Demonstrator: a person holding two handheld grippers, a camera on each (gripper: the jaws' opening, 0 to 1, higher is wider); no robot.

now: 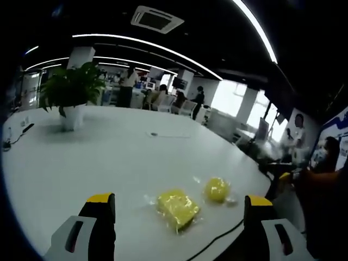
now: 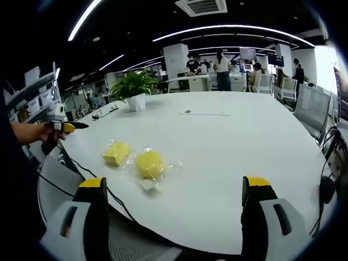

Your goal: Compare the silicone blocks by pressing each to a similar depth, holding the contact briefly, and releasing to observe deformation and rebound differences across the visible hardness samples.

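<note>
— On the white table [image 1: 109, 157], going left to right in the left gripper view, we have a potted plant [image 1: 72, 92] far back, then the squarish yellow silicone block [image 1: 176, 208] in its clear wrap, then the rounder yellow block [image 1: 216, 190] just beside it.

— And our left tongs [image 1: 179, 217]?

— Spread wide, pinching nothing, hanging above the table's near edge with the squarish block between the jaw tips in the picture. They touch neither sample.

— In the right gripper view we see the left gripper [image 2: 61, 126] held in a hand at the far left, then the squarish block [image 2: 116, 153], then the rounder one [image 2: 149, 163], near each other but apart. Our right tongs [image 2: 175, 198] are also spread and empty, off the table's edge.

— So we judge that no press has begun. What could go wrong?

— The wraps look loose and slick, so a block may skid sideways under a jaw instead of compressing. Pressing off-centre could tip it. With the two so near, we could nudge the neighbour. And a dark cable [image 2: 117, 204] runs along the near edge, where a jaw might snag.
</note>
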